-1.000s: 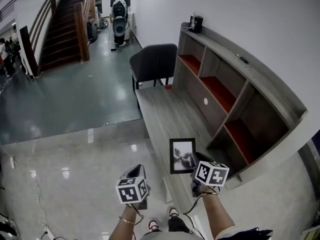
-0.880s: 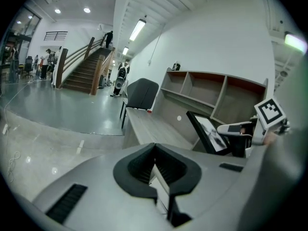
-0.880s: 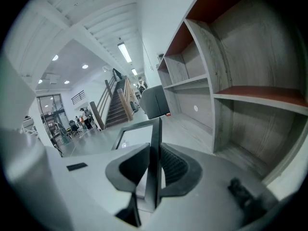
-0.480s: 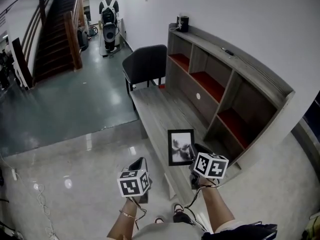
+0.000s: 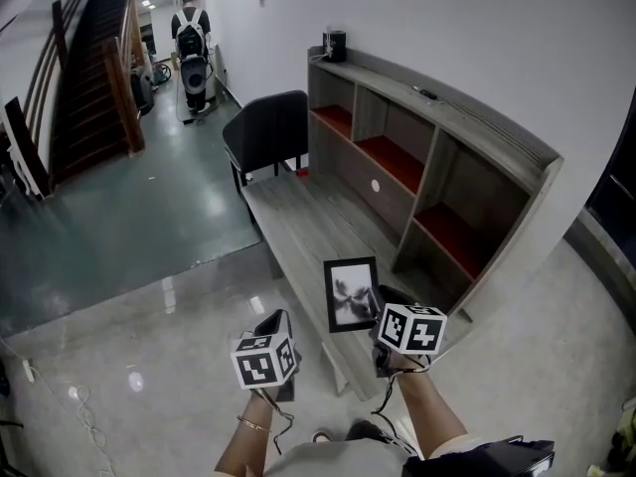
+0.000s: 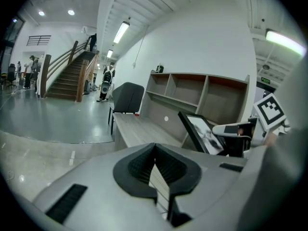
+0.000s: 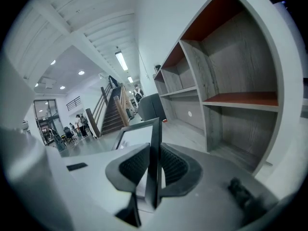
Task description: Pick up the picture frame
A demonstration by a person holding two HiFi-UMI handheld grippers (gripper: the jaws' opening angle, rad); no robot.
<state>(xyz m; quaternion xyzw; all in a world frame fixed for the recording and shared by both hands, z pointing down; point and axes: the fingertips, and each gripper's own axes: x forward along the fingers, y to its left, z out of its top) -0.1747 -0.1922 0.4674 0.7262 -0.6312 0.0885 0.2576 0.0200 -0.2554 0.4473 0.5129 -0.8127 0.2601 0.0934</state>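
Jaws of the right gripper (image 7: 153,163) pinch the black picture frame (image 5: 350,294) by its thin edge.
The pads press on both sides of the frame. The frame stands up from them, a bit tilted, and its black-and-white picture faces the left gripper (image 6: 155,165). The frame is held up over the near end of the long gray wooden bench (image 5: 298,217), just in front of the shelf unit (image 5: 467,157) with red boards. The left gripper's jaws are pressed together with nothing between them. It floats near the frame and does not touch it. A black chair (image 5: 266,132) stands by the far end of the bench. Wooden stairs (image 5: 94,78) rise farther back.
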